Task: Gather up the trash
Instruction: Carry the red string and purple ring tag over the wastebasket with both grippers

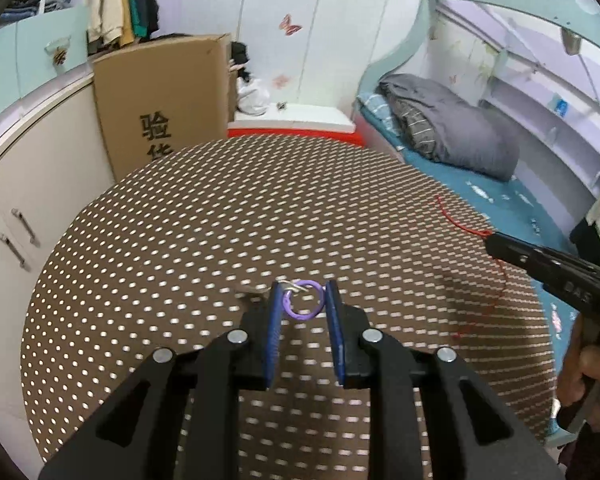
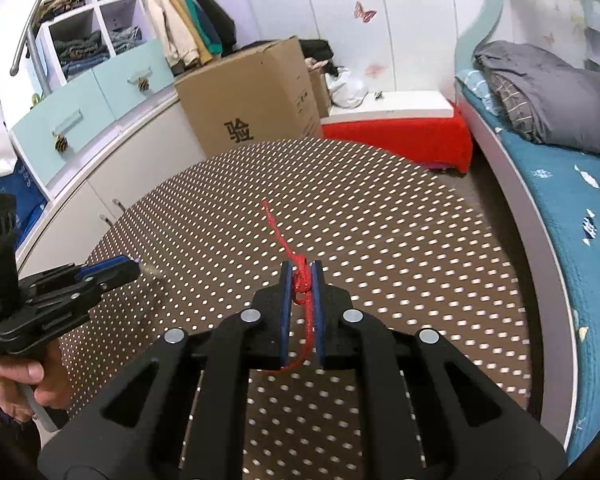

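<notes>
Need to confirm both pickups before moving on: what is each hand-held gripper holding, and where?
Left hand-held gripper pinches a purple ring across its sides. Right hand-held gripper clamps a red string at its knot.

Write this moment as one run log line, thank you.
left gripper: shut on purple ring | right gripper: shut on red string | both above dotted table

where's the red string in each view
Left wrist: the red string trails at the right edge, running from the right gripper.
Right wrist: centre, pinched between that gripper's blue fingers, tail lying forward.
Shared landmark: the cardboard box behind the dotted table.
</notes>
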The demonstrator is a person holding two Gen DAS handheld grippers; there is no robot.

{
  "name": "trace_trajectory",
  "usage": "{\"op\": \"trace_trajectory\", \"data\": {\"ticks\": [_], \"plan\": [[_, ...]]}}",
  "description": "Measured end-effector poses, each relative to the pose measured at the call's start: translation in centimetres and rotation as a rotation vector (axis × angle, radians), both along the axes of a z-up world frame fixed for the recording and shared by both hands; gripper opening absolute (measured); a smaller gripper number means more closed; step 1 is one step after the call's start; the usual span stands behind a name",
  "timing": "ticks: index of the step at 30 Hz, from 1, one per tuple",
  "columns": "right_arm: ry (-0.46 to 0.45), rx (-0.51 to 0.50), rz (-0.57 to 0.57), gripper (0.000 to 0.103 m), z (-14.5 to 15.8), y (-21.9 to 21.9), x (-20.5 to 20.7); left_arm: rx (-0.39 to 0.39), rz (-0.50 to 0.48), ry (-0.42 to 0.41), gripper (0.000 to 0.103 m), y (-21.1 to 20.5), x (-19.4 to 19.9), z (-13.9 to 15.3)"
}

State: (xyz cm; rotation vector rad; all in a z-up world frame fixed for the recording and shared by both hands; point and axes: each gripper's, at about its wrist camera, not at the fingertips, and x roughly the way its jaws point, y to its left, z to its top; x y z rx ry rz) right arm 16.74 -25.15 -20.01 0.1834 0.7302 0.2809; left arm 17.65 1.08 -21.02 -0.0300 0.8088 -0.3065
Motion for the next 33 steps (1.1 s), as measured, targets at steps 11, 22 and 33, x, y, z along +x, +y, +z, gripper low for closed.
{"op": "trace_trajectory", "data": {"ticks": [11, 22, 33], "plan": [[-0.106, 0.062, -0.085, 0.010, 4.5, -7.9, -2.4, -0.073, -0.119, -0.118, 0.021, -6.7, -2.1, 5.7], [-0.125, 0.116, -0.267, 0.010, 4.9, -18.5, -3.9, -0.121, -0.266, -0.125, 0.020, -15.6, -1.8, 7.3], [0.113, 0.291, -0.396, 0.010, -7.4, -27.6, -0.1, -0.111, -0.351, -0.104, 0.021, -21.8, -0.8, 6.5]]}}
